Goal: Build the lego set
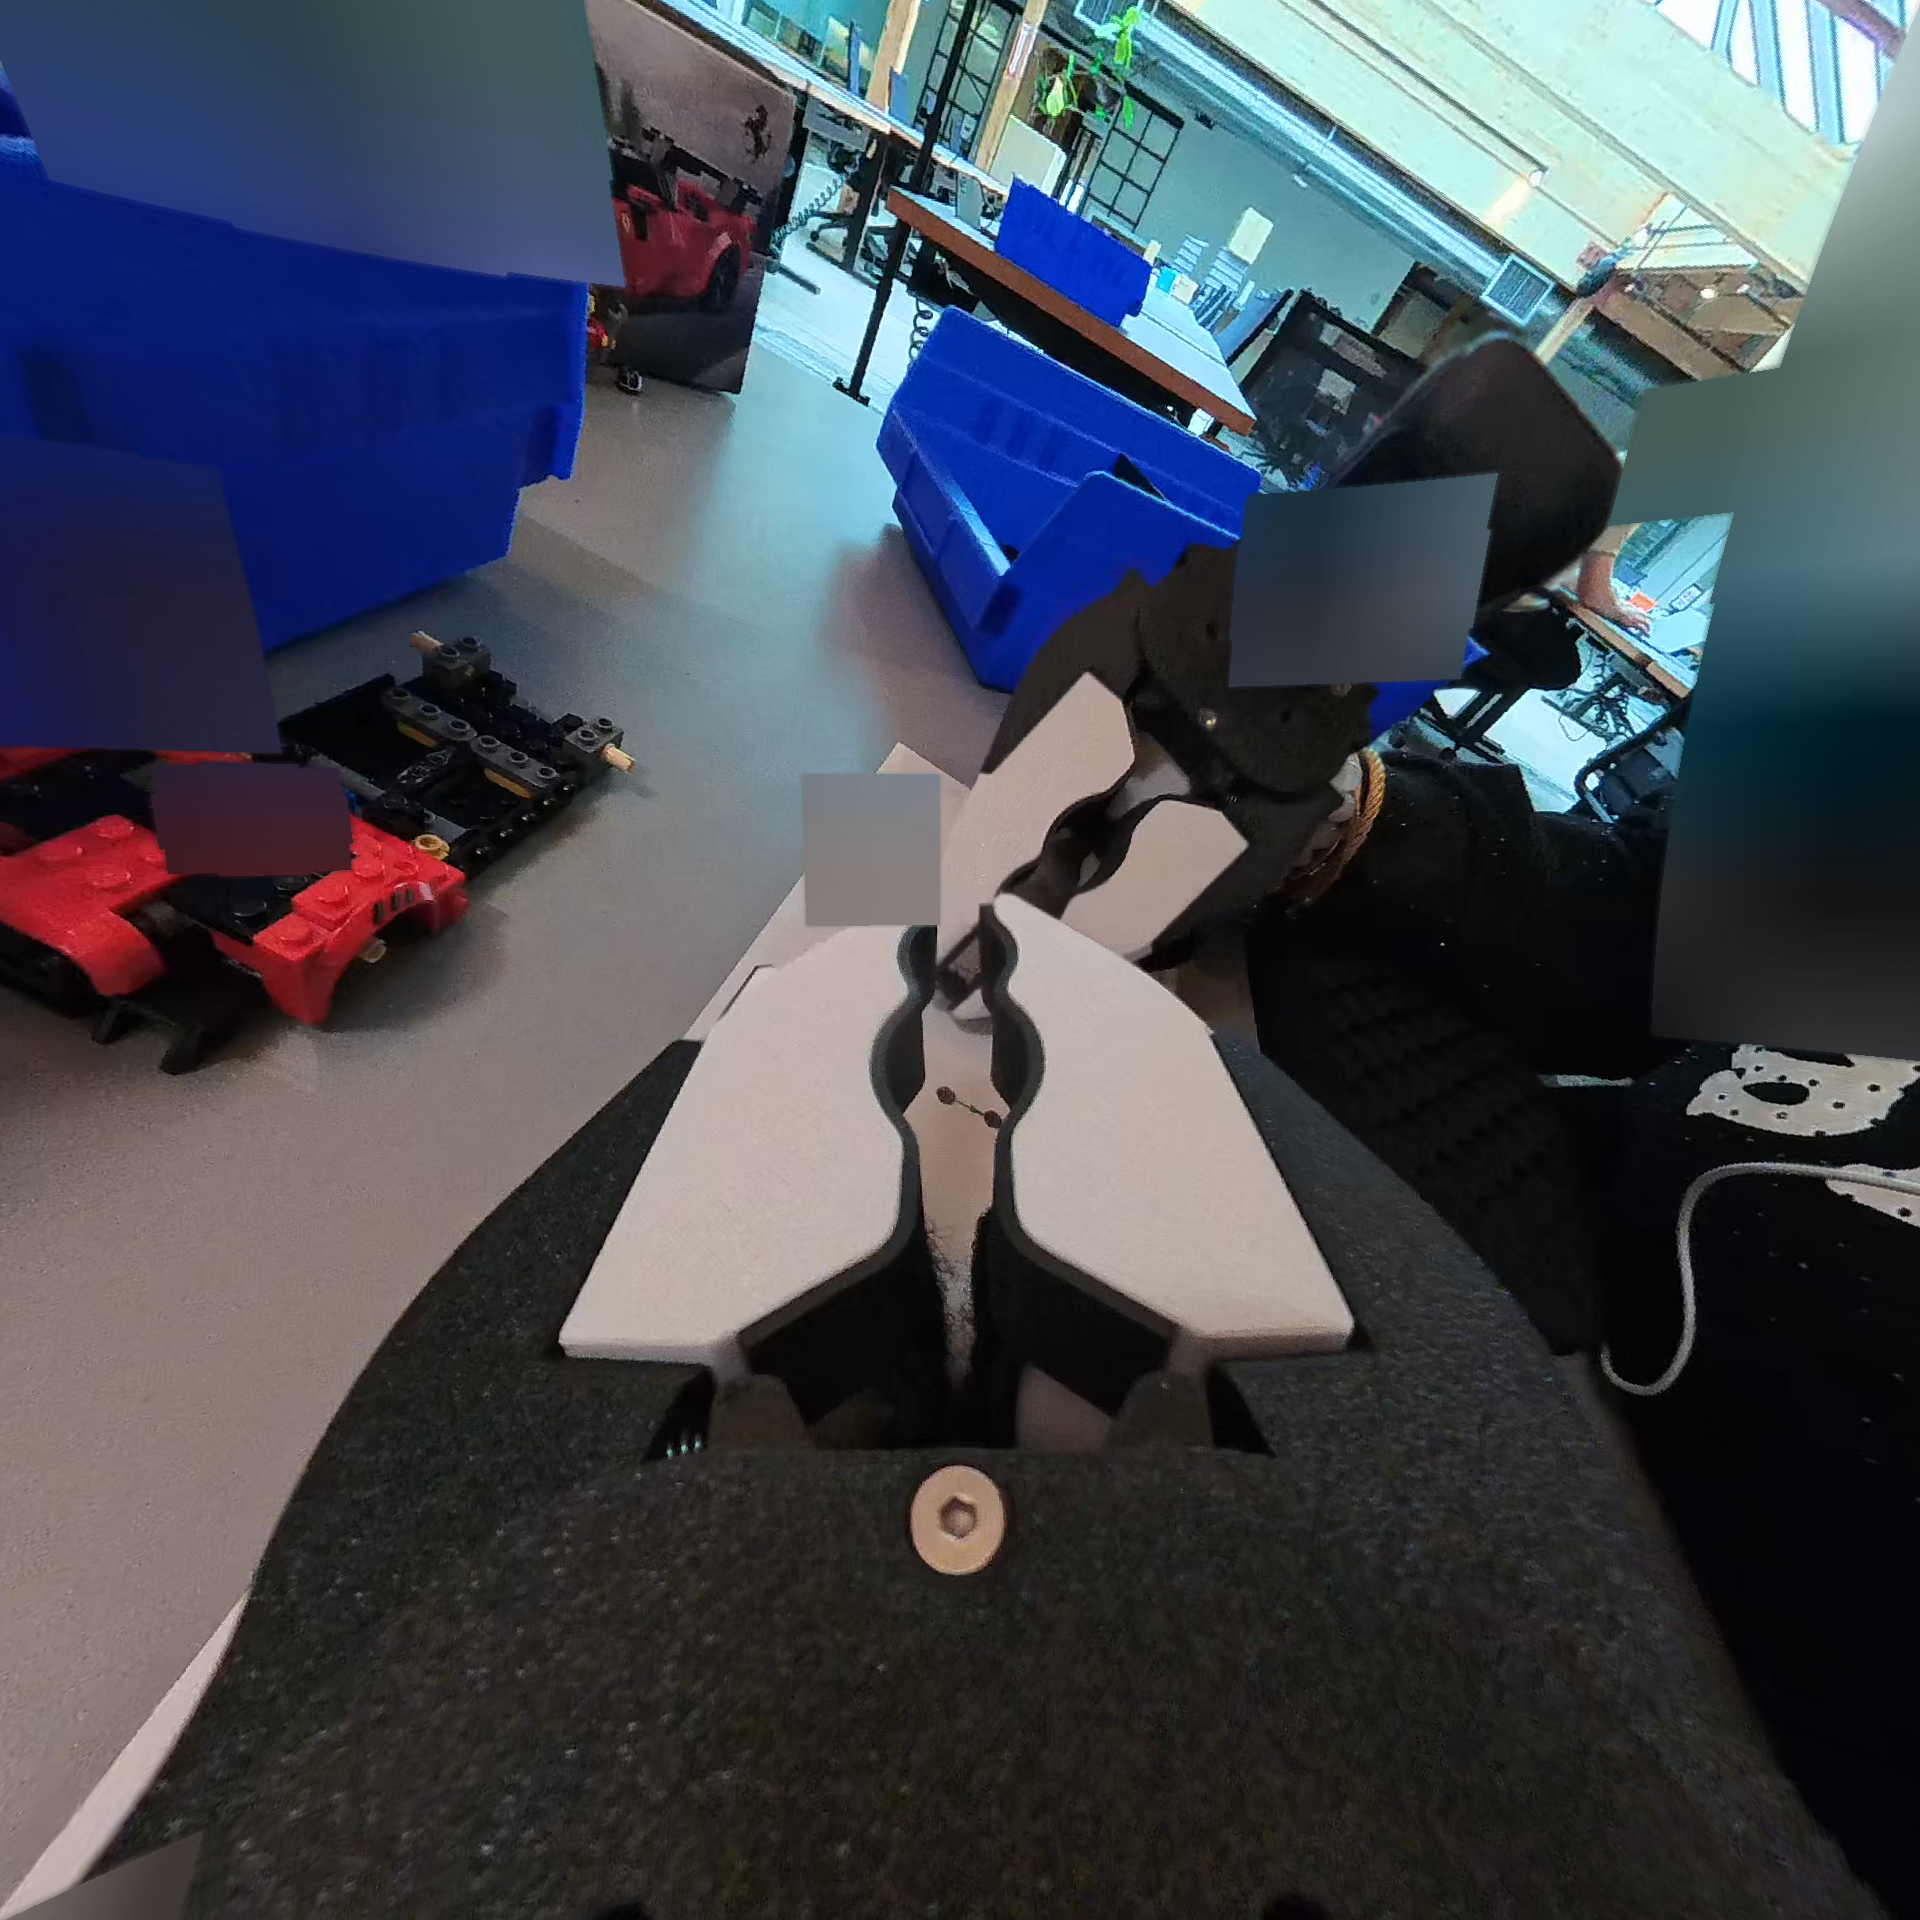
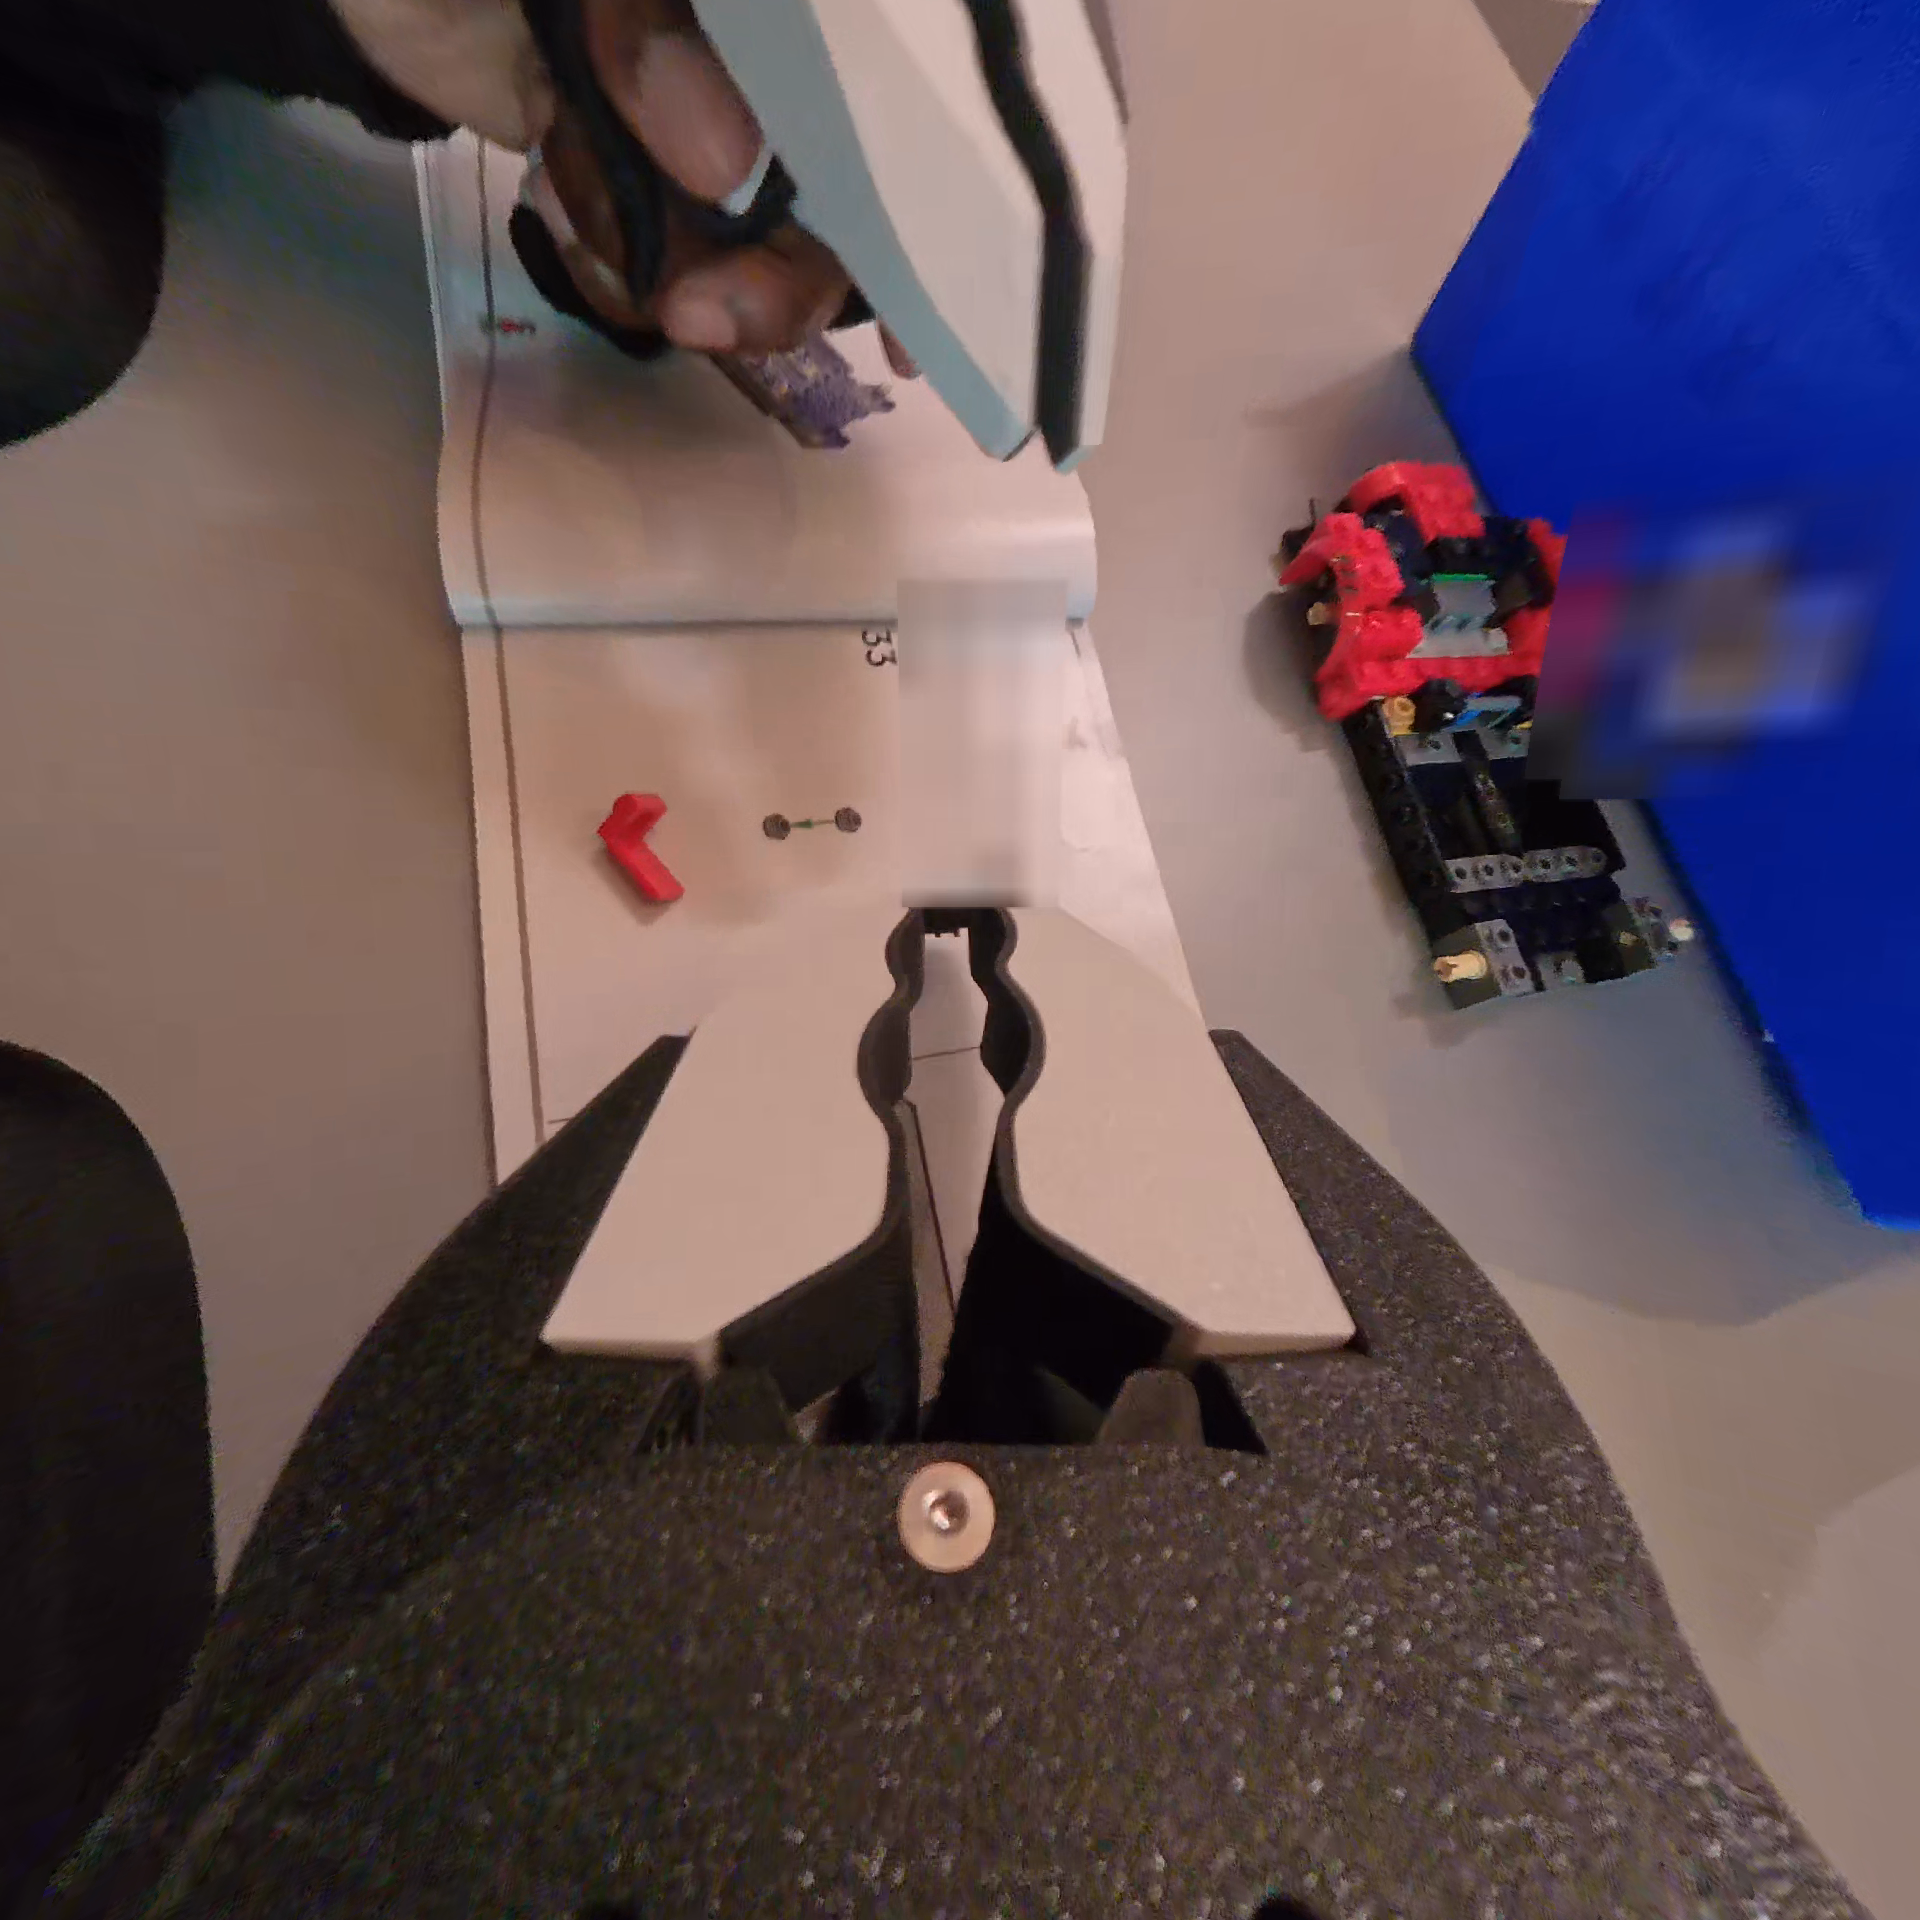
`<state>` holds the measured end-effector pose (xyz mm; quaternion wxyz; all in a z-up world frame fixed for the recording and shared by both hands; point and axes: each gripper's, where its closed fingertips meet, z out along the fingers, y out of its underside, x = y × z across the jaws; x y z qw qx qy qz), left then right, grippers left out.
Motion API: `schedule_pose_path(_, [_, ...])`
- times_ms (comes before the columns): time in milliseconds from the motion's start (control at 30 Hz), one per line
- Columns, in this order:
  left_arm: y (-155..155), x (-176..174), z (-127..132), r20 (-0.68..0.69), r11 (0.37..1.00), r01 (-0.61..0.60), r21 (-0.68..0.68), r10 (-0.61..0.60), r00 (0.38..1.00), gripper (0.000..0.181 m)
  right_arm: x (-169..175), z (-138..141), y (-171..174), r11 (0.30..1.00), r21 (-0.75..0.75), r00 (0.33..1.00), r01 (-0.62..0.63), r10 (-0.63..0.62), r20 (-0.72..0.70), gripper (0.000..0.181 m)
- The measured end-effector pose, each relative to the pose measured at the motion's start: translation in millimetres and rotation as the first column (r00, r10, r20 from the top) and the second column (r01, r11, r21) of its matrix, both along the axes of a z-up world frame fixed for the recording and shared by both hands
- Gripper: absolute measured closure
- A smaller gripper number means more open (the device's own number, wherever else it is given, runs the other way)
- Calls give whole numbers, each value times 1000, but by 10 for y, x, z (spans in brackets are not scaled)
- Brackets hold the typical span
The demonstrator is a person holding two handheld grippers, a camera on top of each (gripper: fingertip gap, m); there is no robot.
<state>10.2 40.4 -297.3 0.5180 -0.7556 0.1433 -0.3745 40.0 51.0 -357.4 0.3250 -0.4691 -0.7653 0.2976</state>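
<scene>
A partly built car (image 1: 312,852), red at one end and black at the other, lies on the grey table; it also shows in the right wrist view (image 2: 1455,748). My right gripper (image 2: 951,920) is shut on a small black piece (image 2: 943,920) above an open instruction booklet (image 2: 727,727). A red L-shaped piece (image 2: 639,844) and a thin axle with two dark ends (image 2: 810,824) lie on the page. My left gripper (image 1: 953,935) is shut, with nothing visible in it, and hovers over the booklet (image 2: 1044,442). The right gripper (image 1: 1023,894) points towards its tips.
A large blue bin (image 1: 312,416) stands right behind the car, also seen in the right wrist view (image 2: 1714,416). A second blue bin (image 1: 1039,499) sits farther back. The set's box (image 1: 686,208) stands behind. A hand (image 2: 707,260) holds the left gripper. The gap from one gripper's tips to the other's is roughly 7 cm.
</scene>
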Motion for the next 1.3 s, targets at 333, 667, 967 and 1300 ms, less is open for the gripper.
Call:
schedule_pose_path(333, [-5,34,-39,-4,999,25,-32,-25,1000,174,4,-27,-120,997,-24,997,-73,73,1,173])
schedule_pose_path(667, [1,22,-45,22,998,22,-53,-21,1000,172,36,-65,-222,980,-186,992,-76,93,85,173])
schedule_pose_path(967, [-1,33,-52,24,998,28,-61,-27,999,172,32,-73,-215,974,-217,991,-59,83,103,156])
schedule_pose_path(1300, [-149,288,-453,-371,977,134,-166,-187,910,174,-46,-36,-152,995,-91,998,-39,44,44,128])
